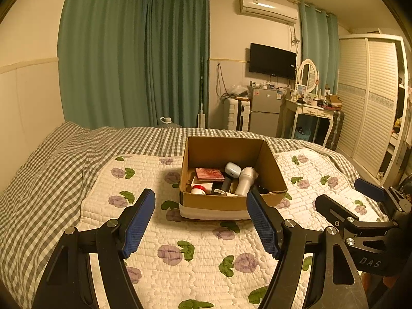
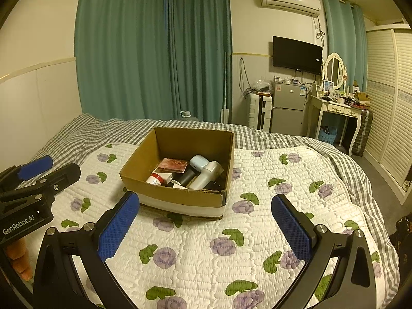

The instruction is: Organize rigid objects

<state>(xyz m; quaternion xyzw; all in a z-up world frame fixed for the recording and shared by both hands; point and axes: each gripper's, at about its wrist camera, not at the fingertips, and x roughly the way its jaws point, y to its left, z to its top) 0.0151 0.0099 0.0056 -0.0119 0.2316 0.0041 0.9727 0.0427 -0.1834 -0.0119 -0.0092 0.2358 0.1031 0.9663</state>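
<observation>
A cardboard box (image 1: 233, 203) is sitting on the floral quilt (image 1: 180, 244), holding a pale handheld device (image 1: 246, 180), a red-patterned case (image 1: 209, 173) and a red-capped bottle (image 1: 198, 189). Both the left gripper (image 1: 200, 219) and right gripper (image 2: 206, 221) are hanging spread and empty before it. Green curtains (image 2: 154, 51) are hanging behind the bed.

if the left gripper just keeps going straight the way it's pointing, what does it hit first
Probably the near wall of the cardboard box. The left gripper is open and empty above the quilt, aimed at that box; if it runs low, the quilt may come first, since depth is unclear.
</observation>
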